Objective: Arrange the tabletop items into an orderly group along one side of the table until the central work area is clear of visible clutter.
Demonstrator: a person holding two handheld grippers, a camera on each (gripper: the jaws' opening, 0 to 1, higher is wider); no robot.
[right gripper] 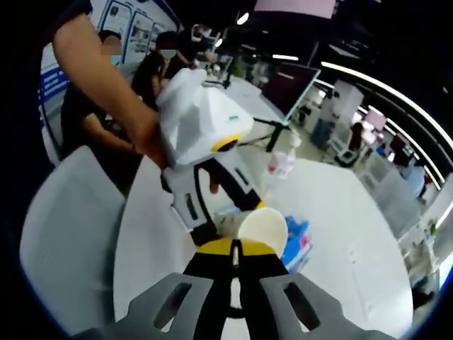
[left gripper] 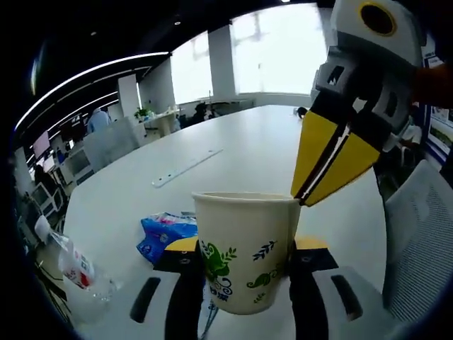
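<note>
Gripping the paper cup (left gripper: 245, 249) by its two sides, the left gripper (left gripper: 244, 265) is holding it upright above the white table (left gripper: 233, 152). The right gripper (right gripper: 237, 256) is pressing its yellow-tipped jaws together on the cup's rim. Just behind the cup, a blue packet (left gripper: 161, 234) is lying on the table, and beyond that a plastic bottle (left gripper: 79, 268) is lying on its side.
</note>
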